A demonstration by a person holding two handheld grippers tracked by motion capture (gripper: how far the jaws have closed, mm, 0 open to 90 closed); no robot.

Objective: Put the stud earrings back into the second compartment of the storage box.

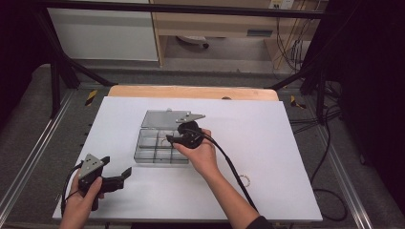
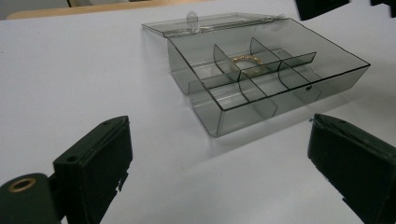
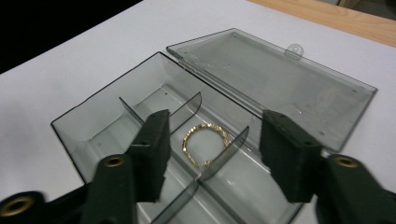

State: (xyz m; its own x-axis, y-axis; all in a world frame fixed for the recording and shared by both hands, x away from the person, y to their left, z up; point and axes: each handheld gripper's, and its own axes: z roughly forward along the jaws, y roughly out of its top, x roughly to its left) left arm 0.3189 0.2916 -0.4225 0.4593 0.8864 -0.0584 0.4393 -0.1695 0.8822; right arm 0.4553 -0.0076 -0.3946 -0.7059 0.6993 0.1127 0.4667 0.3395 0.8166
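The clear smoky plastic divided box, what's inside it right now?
The clear smoky plastic divided box holds one gold beaded bracelet in a middle compartment. The right gripper hovers open above it, its jaws covering parts of neighbouring compartments.

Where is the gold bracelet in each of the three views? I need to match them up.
High view: the gold bracelet is barely visible in a middle compartment of the clear box, just left of the right tool.
Left gripper view: upper centre, in a back-row compartment.
Right gripper view: centre, between the open jaws.
Shared landmark: the box's open lid lying flat on the table.
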